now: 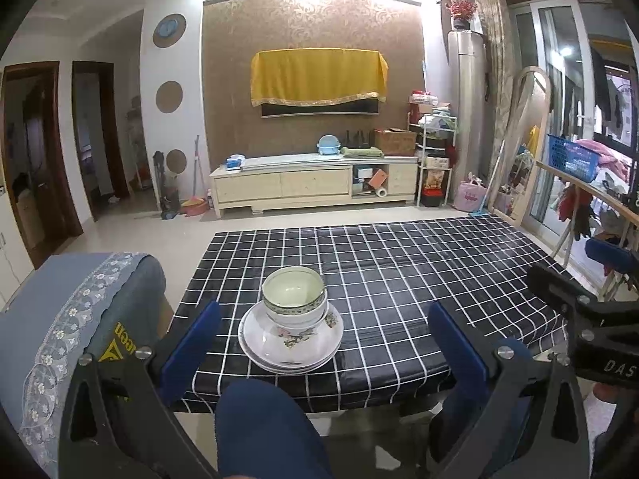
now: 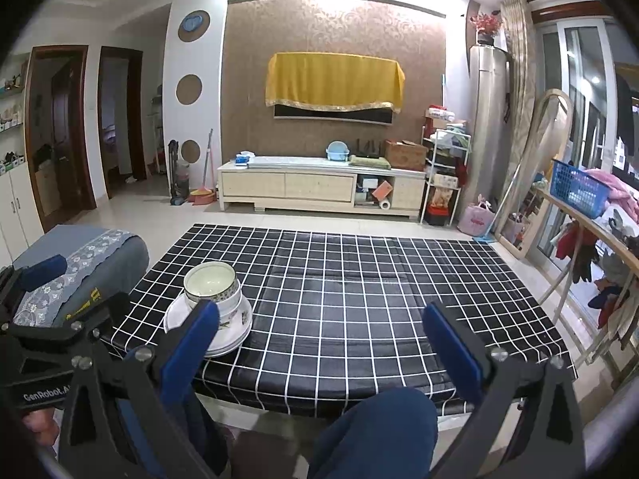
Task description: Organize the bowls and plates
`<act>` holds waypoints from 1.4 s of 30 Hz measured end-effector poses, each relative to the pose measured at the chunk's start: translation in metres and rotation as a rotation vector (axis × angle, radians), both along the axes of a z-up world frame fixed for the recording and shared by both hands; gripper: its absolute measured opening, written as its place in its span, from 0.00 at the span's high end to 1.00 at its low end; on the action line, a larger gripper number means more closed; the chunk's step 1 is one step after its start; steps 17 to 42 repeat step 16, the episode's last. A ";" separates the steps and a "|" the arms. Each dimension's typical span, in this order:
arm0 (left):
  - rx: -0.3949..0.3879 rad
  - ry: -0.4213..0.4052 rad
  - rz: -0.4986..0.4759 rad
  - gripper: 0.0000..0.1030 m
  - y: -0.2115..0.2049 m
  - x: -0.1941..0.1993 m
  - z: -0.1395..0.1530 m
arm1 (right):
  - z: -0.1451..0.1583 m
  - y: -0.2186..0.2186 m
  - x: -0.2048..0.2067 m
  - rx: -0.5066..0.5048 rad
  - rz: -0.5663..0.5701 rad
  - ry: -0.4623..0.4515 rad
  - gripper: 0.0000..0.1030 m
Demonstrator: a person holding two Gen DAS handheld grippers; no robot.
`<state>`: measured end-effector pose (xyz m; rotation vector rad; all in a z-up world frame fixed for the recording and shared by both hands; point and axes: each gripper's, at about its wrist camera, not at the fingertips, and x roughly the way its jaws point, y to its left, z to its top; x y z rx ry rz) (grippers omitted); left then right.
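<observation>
i see the stacked bowls [image 1: 295,299] sitting upright, mouths up, nested on a stack of plates [image 1: 290,337] lying flat near the front left edge of the black checked surface [image 1: 399,279]. my left claw [image 1: 324,341] hangs level in front of the stack, blue pads wide apart and holding nothing, pointing across the surface toward the tv cabinet [image 1: 315,183]. my right claw [image 2: 321,341] sits just to the right, also spread and empty, its left pad [image 2: 195,339] overlapping the plates in view. a knee in blue trousers [image 1: 271,431] shows below.
</observation>
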<state>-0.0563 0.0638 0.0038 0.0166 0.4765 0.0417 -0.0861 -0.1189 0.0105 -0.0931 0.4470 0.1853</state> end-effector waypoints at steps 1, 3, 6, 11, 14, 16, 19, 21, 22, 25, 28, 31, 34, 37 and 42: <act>0.006 0.003 0.003 0.01 0.000 0.001 -0.001 | 0.000 0.000 0.000 -0.001 0.001 0.003 0.00; 0.012 0.003 0.002 0.01 0.000 0.001 -0.001 | -0.002 0.001 0.000 -0.006 -0.002 0.004 0.00; 0.014 0.003 0.002 0.01 -0.001 0.000 -0.002 | -0.001 0.000 0.000 -0.003 -0.007 0.003 0.00; 0.026 -0.002 0.007 0.01 -0.003 -0.002 -0.002 | -0.002 0.001 -0.001 -0.004 -0.011 0.001 0.00; 0.030 -0.002 0.011 0.01 -0.003 -0.001 -0.002 | -0.002 0.001 -0.001 -0.005 -0.013 0.003 0.00; 0.026 0.000 0.010 0.01 -0.002 -0.001 -0.003 | -0.002 0.001 0.000 -0.003 -0.014 0.009 0.00; 0.026 0.000 0.010 0.01 -0.002 -0.001 -0.003 | -0.002 0.001 0.000 -0.003 -0.014 0.009 0.00; 0.026 0.000 0.010 0.01 -0.002 -0.001 -0.003 | -0.002 0.001 0.000 -0.003 -0.014 0.009 0.00; 0.026 0.000 0.010 0.01 -0.002 -0.001 -0.003 | -0.002 0.001 0.000 -0.003 -0.014 0.009 0.00; 0.026 0.000 0.010 0.01 -0.002 -0.001 -0.003 | -0.002 0.001 0.000 -0.003 -0.014 0.009 0.00; 0.026 0.000 0.010 0.01 -0.002 -0.001 -0.003 | -0.002 0.001 0.000 -0.003 -0.014 0.009 0.00; 0.026 0.000 0.010 0.01 -0.002 -0.001 -0.003 | -0.002 0.001 0.000 -0.003 -0.014 0.009 0.00; 0.026 0.000 0.010 0.01 -0.002 -0.001 -0.003 | -0.002 0.001 0.000 -0.003 -0.014 0.009 0.00; 0.026 0.000 0.010 0.01 -0.002 -0.001 -0.003 | -0.002 0.001 0.000 -0.003 -0.014 0.009 0.00; 0.026 0.000 0.010 0.01 -0.002 -0.001 -0.003 | -0.002 0.001 0.000 -0.003 -0.014 0.009 0.00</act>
